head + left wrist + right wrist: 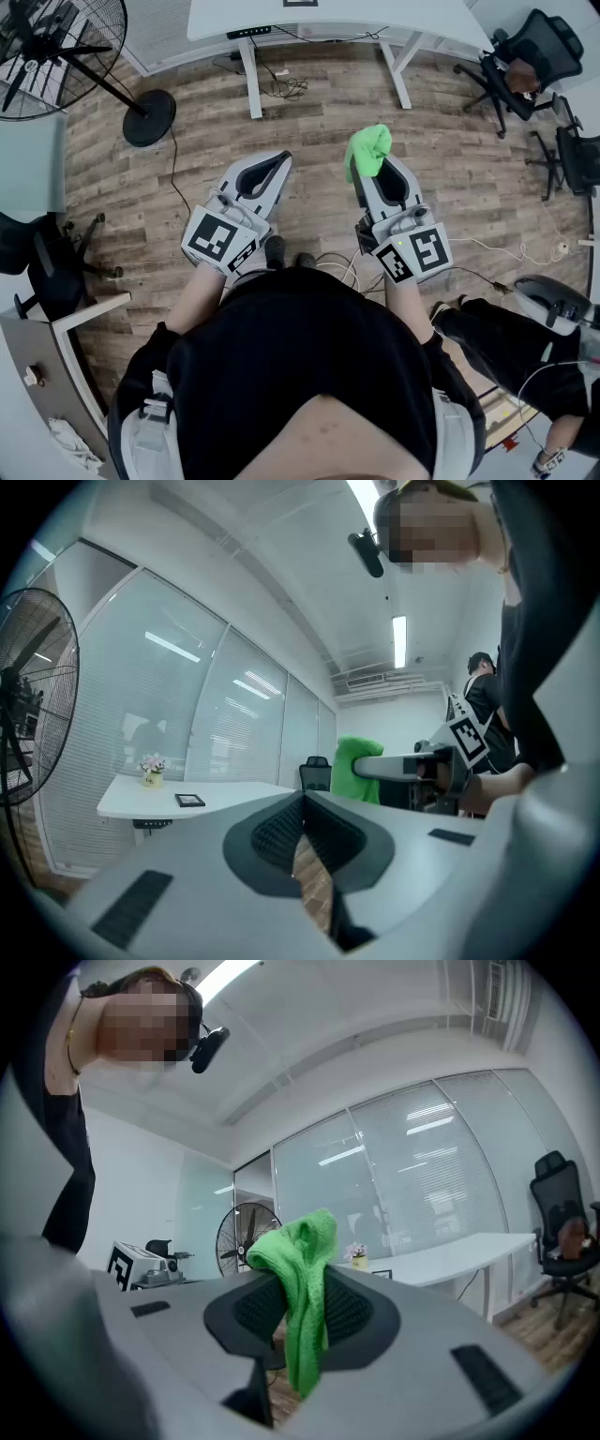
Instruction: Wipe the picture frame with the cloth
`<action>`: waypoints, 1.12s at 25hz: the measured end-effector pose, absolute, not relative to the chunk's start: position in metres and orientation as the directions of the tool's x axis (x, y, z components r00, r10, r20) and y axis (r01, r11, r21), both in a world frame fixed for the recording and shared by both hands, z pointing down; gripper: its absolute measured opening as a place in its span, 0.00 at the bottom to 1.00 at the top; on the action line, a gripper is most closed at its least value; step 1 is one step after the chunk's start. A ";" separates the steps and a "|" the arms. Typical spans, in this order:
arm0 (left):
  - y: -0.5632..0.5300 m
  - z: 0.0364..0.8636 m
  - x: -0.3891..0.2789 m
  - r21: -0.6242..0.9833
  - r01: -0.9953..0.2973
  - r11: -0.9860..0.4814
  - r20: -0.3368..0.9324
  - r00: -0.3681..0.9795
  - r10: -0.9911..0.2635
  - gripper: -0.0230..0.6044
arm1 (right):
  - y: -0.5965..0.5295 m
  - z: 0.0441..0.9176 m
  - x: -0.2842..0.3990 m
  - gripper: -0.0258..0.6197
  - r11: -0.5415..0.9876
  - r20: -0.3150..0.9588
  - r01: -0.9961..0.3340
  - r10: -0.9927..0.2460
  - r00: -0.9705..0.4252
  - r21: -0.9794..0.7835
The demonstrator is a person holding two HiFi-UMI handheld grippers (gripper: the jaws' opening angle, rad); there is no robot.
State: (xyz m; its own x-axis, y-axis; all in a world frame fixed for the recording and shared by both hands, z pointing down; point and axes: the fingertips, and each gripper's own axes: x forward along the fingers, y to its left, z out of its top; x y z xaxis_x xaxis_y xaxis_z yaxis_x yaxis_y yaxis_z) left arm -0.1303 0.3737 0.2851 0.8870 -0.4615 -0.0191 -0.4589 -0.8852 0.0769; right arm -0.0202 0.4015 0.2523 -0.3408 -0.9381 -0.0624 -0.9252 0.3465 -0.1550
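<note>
While the left gripper (281,161) sits closed and empty, the right gripper (381,178) pinches the cloth (367,148) — bunched at its tips.

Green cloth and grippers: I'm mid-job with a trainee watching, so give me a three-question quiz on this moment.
1. Which gripper holds the green cloth? A: left. B: right.
2. True or false: the picture frame lies flat on the white desk, which also carries a small flower pot.
3. Fill in: the left gripper has its jaws ____, with nothing between them.

Key
1. B: the right gripper clamps it, with the cloth hanging from between its jaws.
2. True.
3. Shut.
</note>
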 end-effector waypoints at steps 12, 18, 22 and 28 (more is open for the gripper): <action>0.372 0.284 -0.142 0.077 -0.462 -0.883 -0.018 0.885 -0.465 0.05 | 0.401 0.253 -0.030 0.19 0.339 -0.062 -0.928 -0.941 -0.333 -0.156; 0.371 0.288 -0.145 0.075 -0.461 -0.884 -0.014 0.886 -0.464 0.05 | 0.399 0.256 -0.031 0.19 0.333 -0.056 -0.928 -0.943 -0.328 -0.165; 0.367 0.288 -0.148 0.075 -0.463 -0.883 -0.011 0.885 -0.465 0.05 | 0.396 0.254 -0.032 0.19 0.323 -0.062 -0.932 -0.946 -0.317 -0.165; 0.361 0.290 -0.157 0.080 -0.465 -0.882 -0.015 0.884 -0.467 0.05 | 0.390 0.257 -0.037 0.19 0.308 -0.056 -0.936 -0.951 -0.303 -0.172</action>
